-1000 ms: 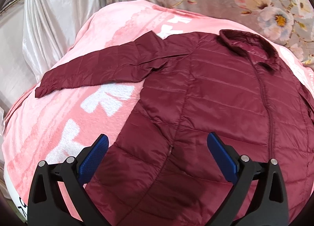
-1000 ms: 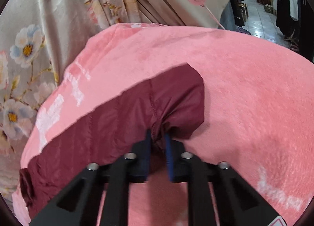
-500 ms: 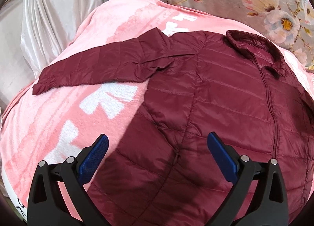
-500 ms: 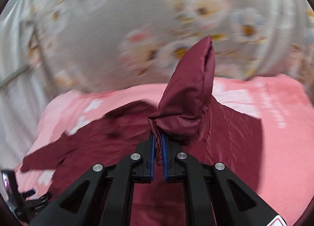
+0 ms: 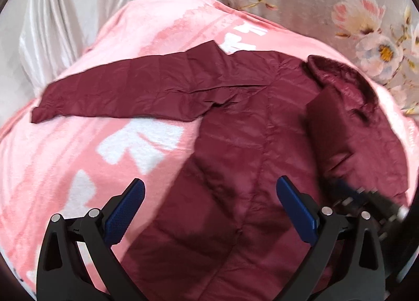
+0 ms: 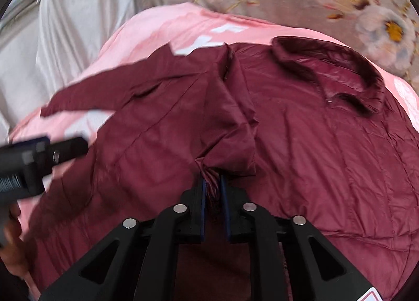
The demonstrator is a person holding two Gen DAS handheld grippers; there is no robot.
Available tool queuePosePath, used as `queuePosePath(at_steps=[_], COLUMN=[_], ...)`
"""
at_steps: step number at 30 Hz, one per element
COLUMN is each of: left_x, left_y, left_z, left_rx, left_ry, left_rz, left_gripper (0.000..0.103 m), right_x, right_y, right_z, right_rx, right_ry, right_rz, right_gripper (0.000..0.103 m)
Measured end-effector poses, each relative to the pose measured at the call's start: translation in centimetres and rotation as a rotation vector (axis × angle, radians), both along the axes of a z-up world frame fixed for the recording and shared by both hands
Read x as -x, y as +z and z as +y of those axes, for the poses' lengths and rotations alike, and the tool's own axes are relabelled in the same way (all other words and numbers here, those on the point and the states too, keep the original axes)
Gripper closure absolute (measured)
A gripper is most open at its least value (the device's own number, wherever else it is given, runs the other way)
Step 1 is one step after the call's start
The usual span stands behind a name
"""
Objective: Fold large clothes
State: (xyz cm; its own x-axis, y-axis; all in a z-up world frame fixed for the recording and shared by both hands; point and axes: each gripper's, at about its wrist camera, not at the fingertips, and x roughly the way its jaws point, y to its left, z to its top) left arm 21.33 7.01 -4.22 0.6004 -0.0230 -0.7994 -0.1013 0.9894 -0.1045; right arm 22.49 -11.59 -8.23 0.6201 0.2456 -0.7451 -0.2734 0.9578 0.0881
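Maroon puffer jacket (image 5: 248, 144) lies front-up on pink blanket (image 5: 78, 157). Right tongs (image 6: 213, 185) pinch right sleeve cuff (image 6: 230, 154), sleeve across jacket chest, below collar (image 6: 327, 73). Left tongs (image 5: 209, 209) wide apart, empty, over hem. Left sleeve (image 5: 131, 91) stretches sideways from collar; left tongs nearer.

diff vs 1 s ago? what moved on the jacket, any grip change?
The right gripper, shut on the sleeve throughout, has carried it from the pink blanket up and over onto the jacket front, below the collar. The left gripper stays open above the hem; the other sleeve still lies outstretched.
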Motion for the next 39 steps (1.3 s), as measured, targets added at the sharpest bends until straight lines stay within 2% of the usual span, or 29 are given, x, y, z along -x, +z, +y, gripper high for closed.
queuePosePath(at_steps=[1,3,4,7,9,14,15,16,17,18,19,20,23,25,26,27,28,29,31,32,34,36,37,39], left_x=[-0.3,-0.9,-1.1,-2.2,-2.9,-4.7,-4.9,-5.0,-5.2,-5.4,-5.6,-5.7,-6.1,-6.3,-6.4,-6.5,-6.4,-6.4,-6.2,-6.2,-6.0,-5.7,-5.6,-5.7], left_y=[0.1,0.3,0.3,0.2,-0.5,-3.2,-3.5,-3.7,-3.7,-3.7,-3.7,-3.7,-3.0,-2.6,-2.4,-2.4,-2.5,-2.7,-3.4,-3.8,-4.6,-5.0,-5.0,-5.0], left_z=[-0.1,-0.4,-0.6,-1.7,-2.5,-3.9,-4.2,-4.4,-4.8,-5.0,-5.0,-4.7,-4.1,-3.9,-3.9,-4.0,-4.0,-3.9,-4.1,-4.1,-4.1,-4.1,-4.2,-4.5], left_rx=[0.034,0.098,0.131,0.240,0.266,0.450,0.478,0.490,0.491,0.491,0.489,0.493,0.468,0.436,0.415,0.399,0.376,0.365,0.350,0.345,0.323,0.304,0.291,0.271], left_ry=[-0.011,-0.031,-0.043,-0.083,-0.095,-0.115,-0.124,-0.133,-0.156,-0.167,-0.158,-0.152,-0.142,-0.141,-0.141,-0.141,-0.141,-0.143,-0.151,-0.153,-0.148,-0.152,-0.155,-0.159], left_rz=[0.000,0.005,0.011,0.041,0.073,0.208,0.220,0.225,0.222,0.223,0.230,0.229,0.197,0.176,0.166,0.163,0.161,0.163,0.181,0.187,0.196,0.180,0.173,0.161], left_gripper=[0.005,0.005,0.005,0.005,0.005,0.007,0.011,0.028,0.053,0.065,0.081,0.086,0.094,0.095,0.096,0.097,0.097,0.097,0.097,0.097,0.098,0.098,0.098,0.098], right_x=[0.3,1.3,2.1,4.4,5.3,7.5,7.9,8.3,8.6,8.8,8.9,8.8,7.8,6.3,5.9,5.3,5.1,5.1,6.3,6.9,7.4,7.3,7.0,6.7], right_y=[0.1,0.9,1.4,2.9,3.7,4.6,4.4,4.1,3.7,3.0,2.3,1.8,0.2,-1.7,-2.4,-3.0,-3.2,-2.7,-0.6,1.3,3.5,4.1,3.7,2.3], right_z=[0.1,-0.1,-0.3,-1.7,-3.3,-14.0,-17.1,-20.2,-22.4,-25.3,-27.7,-29.1,-32.5,-34.0,-34.1,-34.4,-34.6,-34.5,-34.6,-34.2,-33.1,-32.7,-32.8,-33.7], right_rx=[-0.003,-0.045,-0.064,-0.088,-0.101,-0.173,-0.229,-0.304,-0.369,-0.458,-0.524,-0.553,-0.624,-0.697,-0.712,-0.735,-0.763,-0.788,-0.834,-0.782,-0.629,-0.533,-0.500,-0.498], right_ry=[0.011,0.041,0.043,0.007,-0.058,-0.368,-0.451,-0.535,-0.588,-0.654,-0.713,-0.749,-0.818,-0.832,-0.841,-0.853,-0.869,-0.879,-0.869,-0.853,-0.850,-0.842,-0.847,-0.873], right_rz=[-0.003,-0.020,-0.040,-0.080,-0.099,-0.085,-0.072,-0.057,-0.046,-0.033,-0.023,-0.016,0.008,0.050,0.070,0.088,0.085,0.061,-0.060,-0.125,-0.171,-0.162,-0.129,-0.071], right_gripper=[0.078,0.046,0.043,0.043,0.043,0.043,0.043,0.043,0.042,0.043,0.044,0.046,0.051,0.060,0.072,0.092,0.099,0.100,0.102,0.102,0.102,0.103,0.103,0.103])
